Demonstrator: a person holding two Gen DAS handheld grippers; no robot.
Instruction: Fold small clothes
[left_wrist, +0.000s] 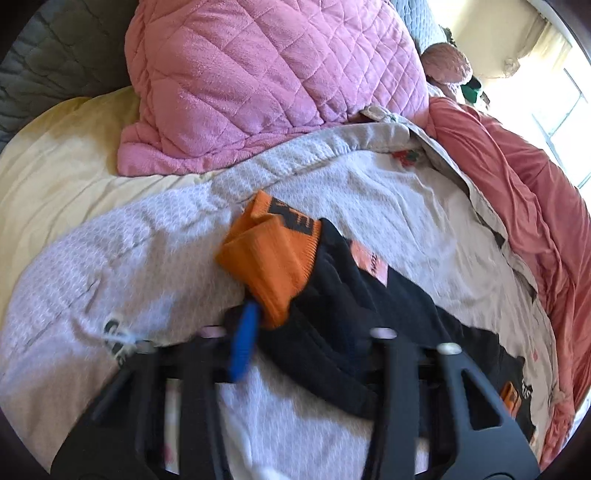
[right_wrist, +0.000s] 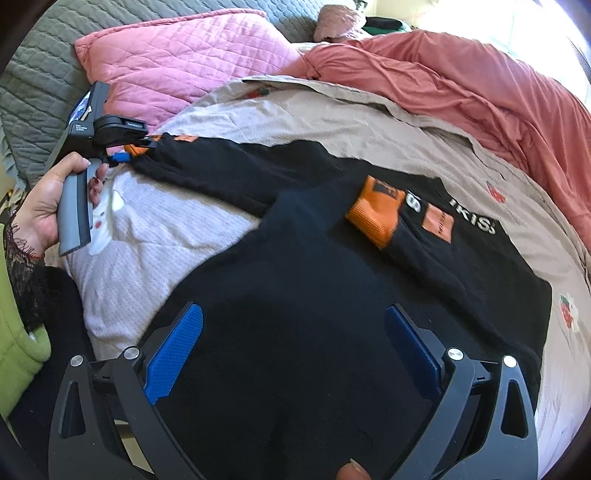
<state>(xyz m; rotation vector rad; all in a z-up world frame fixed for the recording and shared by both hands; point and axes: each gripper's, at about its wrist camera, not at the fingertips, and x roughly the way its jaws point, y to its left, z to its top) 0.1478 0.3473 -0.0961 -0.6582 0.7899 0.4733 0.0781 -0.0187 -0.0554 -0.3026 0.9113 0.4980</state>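
A small black sweater (right_wrist: 280, 295) with orange cuffs lies spread on the bed. One sleeve is folded across the body, its orange cuff (right_wrist: 376, 210) near the white lettering. The other sleeve (right_wrist: 207, 173) stretches out to the left. My left gripper (left_wrist: 258, 317) is shut on that sleeve at its orange cuff (left_wrist: 273, 258); one blue pad (left_wrist: 243, 343) shows. The left gripper also appears in the right wrist view (right_wrist: 122, 157), held by a hand. My right gripper (right_wrist: 291, 343) is open and empty, hovering low over the sweater's lower body, its blue pads (right_wrist: 177, 343) wide apart.
The sweater lies on a pale sheet (right_wrist: 147, 236) with strawberry prints. A pink quilted pillow (left_wrist: 266, 74) and a salmon blanket (right_wrist: 461, 85) lie behind. A yellow sheet (left_wrist: 55, 162) is at the left, a grey quilt (right_wrist: 44, 62) beyond.
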